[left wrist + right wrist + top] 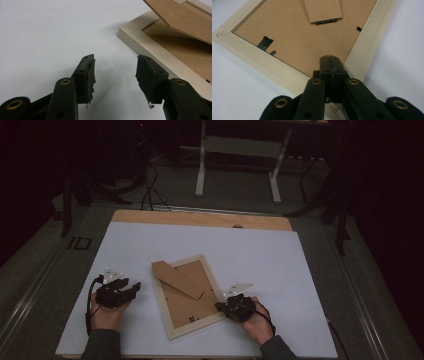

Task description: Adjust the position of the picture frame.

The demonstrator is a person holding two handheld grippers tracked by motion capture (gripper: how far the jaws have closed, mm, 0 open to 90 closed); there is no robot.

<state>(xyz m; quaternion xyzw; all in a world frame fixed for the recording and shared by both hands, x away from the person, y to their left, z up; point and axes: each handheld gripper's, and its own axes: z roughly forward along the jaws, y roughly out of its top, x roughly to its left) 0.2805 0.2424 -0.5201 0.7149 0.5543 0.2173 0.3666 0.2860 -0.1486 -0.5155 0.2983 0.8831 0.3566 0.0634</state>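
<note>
While the picture frame lies face down near the table's front edge, the right hand-held gripper rests fully closed over its near corner; the left hand-held gripper gapes empty beside the frame's left side.
</note>
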